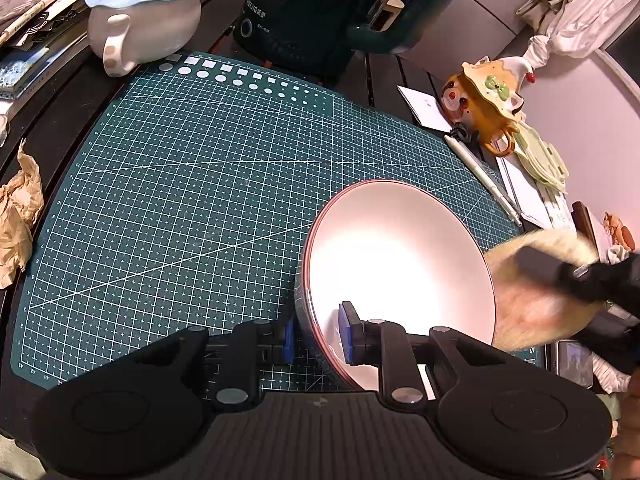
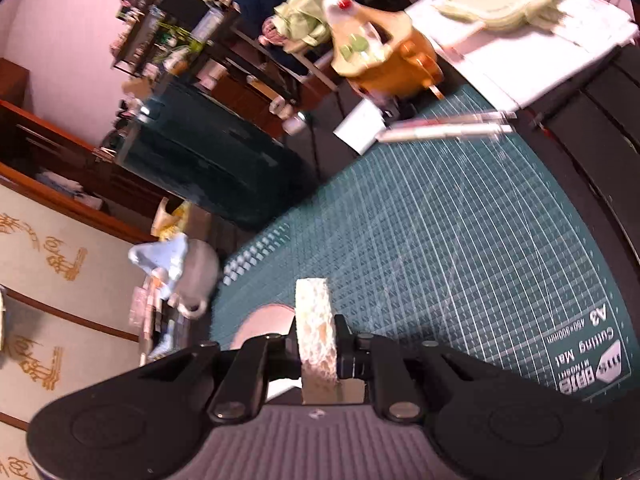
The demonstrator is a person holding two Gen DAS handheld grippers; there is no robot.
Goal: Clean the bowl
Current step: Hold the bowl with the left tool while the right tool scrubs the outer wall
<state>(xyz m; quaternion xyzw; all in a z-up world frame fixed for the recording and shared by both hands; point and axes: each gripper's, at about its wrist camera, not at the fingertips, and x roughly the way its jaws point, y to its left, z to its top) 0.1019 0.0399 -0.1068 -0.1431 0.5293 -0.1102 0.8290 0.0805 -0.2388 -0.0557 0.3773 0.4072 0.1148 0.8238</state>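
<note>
Left wrist view, read from left to right: crumpled brown paper [image 1: 18, 216] lies at the edge of the surface, a white elephant-shaped teapot [image 1: 140, 20] stands at the far left, and a green cutting mat [image 1: 180, 200] covers the middle. On the right part of the mat the white bowl [image 1: 400, 264] is tilted up on its side. The left claw [image 1: 318, 334] pinches the bowl's near rim, with one blue pad outside the wall and one inside. Farther right, a pale fluffy scrubbing pad [image 1: 528, 304] sits against the bowl's right rim, carried by the right claw [image 1: 560, 276]. A white pen [image 1: 484, 176] and an orange ceramic teapot [image 1: 484, 108] lie beyond the bowl.

Right wrist view: the right claw is pressed together on the sponge-like pad, which stands on edge between the jaws. A pink-white arc of the bowl shows just left of the pad.

Risks from this state:
- The bowl is held only at one rim point. Side pressure from the pad may pivot it in the pads or slide it out.
- A dropped bowl would strike the mat and could roll toward the pen and teapot.
- The pad is gripped near its base. Heavy scrubbing may bend it or pull it free.
- Contact is at the rim, so the bowl's centre may stay uncleaned.
</note>
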